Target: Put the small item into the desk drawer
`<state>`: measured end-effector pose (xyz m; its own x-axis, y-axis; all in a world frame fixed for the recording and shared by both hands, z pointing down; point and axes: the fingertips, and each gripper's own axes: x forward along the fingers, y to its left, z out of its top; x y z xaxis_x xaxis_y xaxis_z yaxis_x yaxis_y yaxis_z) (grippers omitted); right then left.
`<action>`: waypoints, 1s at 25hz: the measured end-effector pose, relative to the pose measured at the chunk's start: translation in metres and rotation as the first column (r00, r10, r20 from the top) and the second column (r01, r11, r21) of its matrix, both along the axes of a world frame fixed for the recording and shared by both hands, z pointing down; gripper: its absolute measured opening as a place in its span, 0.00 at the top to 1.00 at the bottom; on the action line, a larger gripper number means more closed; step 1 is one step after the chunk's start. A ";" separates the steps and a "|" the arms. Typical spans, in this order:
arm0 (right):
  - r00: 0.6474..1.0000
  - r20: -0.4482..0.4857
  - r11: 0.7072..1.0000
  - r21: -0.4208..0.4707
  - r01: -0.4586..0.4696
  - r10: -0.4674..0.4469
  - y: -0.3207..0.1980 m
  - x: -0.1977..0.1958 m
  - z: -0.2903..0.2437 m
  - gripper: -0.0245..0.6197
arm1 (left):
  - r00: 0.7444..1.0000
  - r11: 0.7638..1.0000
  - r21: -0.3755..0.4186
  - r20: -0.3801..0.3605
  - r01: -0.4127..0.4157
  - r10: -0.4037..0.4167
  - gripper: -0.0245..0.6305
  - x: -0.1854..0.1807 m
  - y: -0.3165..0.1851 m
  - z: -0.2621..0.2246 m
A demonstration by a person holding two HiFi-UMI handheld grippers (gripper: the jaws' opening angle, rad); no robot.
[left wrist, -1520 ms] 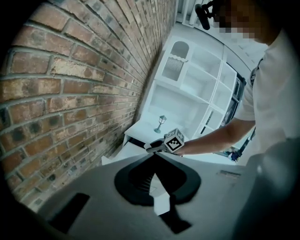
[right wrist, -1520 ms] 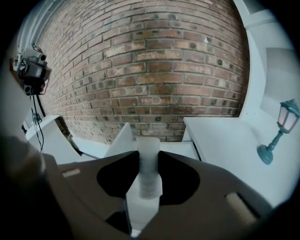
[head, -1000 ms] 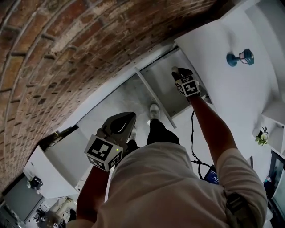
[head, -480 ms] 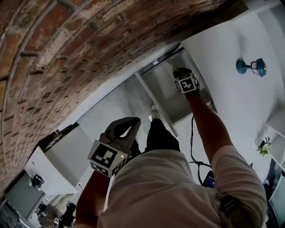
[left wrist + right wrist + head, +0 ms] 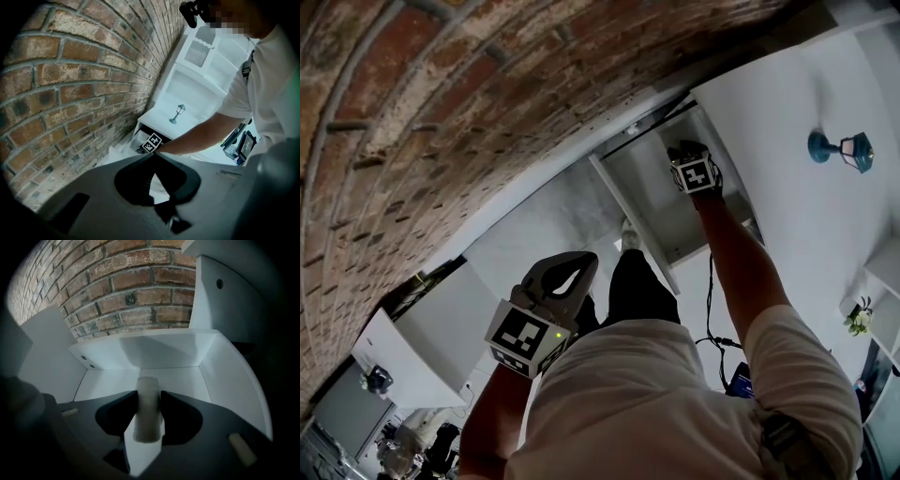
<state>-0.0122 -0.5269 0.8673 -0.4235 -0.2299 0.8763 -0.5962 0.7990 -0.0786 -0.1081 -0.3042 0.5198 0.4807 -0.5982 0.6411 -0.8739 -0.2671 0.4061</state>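
Cylinder (image 5: 148, 411) positioned inside drawer (image 5: 220, 376)
Right hand-held gripper (image 5: 150, 394) jaws have just been opened around it; left hand-held gripper (image 5: 151, 155) is closed, empty.

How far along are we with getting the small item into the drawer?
Done: the desk drawer stands open and the right gripper is down inside it. In hand: the small pale item sits between its jaws, which have just been opening; it looks blurred, probably released. Left: see it settle in the drawer, then withdraw. The left gripper is shut, empty.
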 end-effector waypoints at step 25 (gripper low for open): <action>0.991 0.087 0.984 0.135 -0.113 0.102 0.069 0.030 -0.100 0.80 | 0.987 0.981 0.124 -0.042 -0.151 0.157 0.95 0.012 0.071 -0.041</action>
<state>0.0183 -0.4577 0.7671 -0.4568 -0.3955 0.7968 -0.6754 0.7371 -0.0214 -0.0962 -0.2328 0.4788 0.6036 -0.5856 0.5411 -0.7973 -0.4468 0.4058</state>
